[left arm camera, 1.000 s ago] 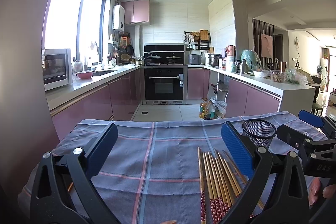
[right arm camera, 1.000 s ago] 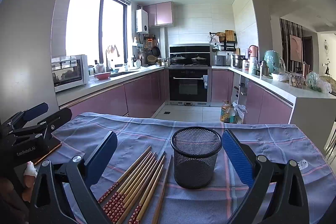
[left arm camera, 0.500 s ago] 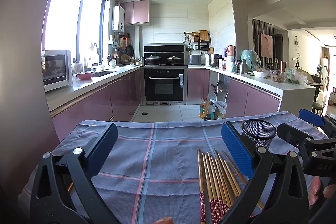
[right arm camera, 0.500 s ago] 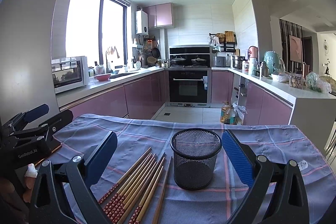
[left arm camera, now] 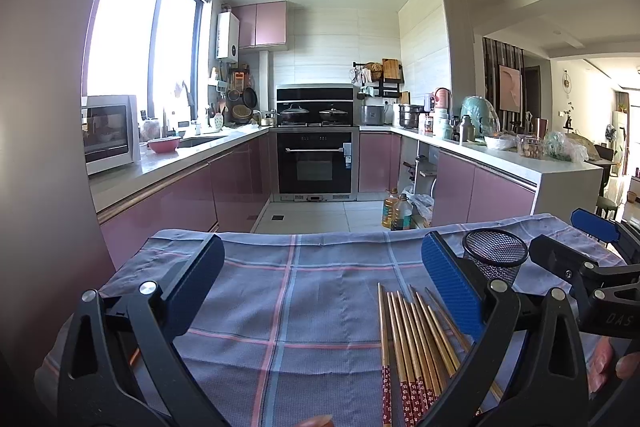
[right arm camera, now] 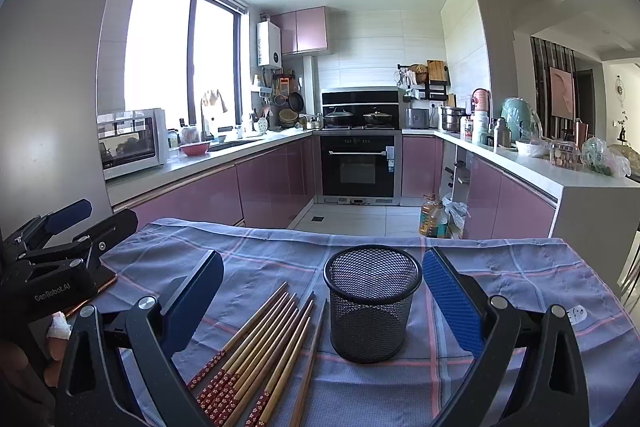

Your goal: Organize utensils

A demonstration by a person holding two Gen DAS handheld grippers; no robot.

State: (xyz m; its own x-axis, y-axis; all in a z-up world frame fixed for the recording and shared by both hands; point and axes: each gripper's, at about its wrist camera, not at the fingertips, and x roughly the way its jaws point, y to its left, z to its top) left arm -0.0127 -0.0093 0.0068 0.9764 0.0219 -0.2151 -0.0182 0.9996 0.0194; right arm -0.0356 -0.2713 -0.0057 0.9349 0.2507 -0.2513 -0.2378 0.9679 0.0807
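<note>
Several wooden chopsticks (right arm camera: 260,351) with red patterned ends lie side by side on the blue checked tablecloth (right arm camera: 500,267). A black mesh holder (right arm camera: 372,303) stands upright just right of them and looks empty. My right gripper (right arm camera: 320,291) is open, hovering low with the holder between its fingers and the chopsticks by its left finger. My left gripper (left arm camera: 320,283) is open over bare cloth; the chopsticks (left arm camera: 416,339) lie under its right finger, and the mesh holder (left arm camera: 494,259) stands behind that. Each gripper shows at the edge of the other's view.
The cloth-covered table ends at a far edge (left arm camera: 320,235), with kitchen floor beyond. Pink cabinets and counters line both sides, an oven (left arm camera: 314,163) stands at the back. Oil bottles (right arm camera: 432,221) stand on the floor. A person's hand (left arm camera: 612,367) holds the right gripper.
The right gripper has dipped very slightly, so the holder sits a touch higher in its view. The left gripper has stayed nearly still.
</note>
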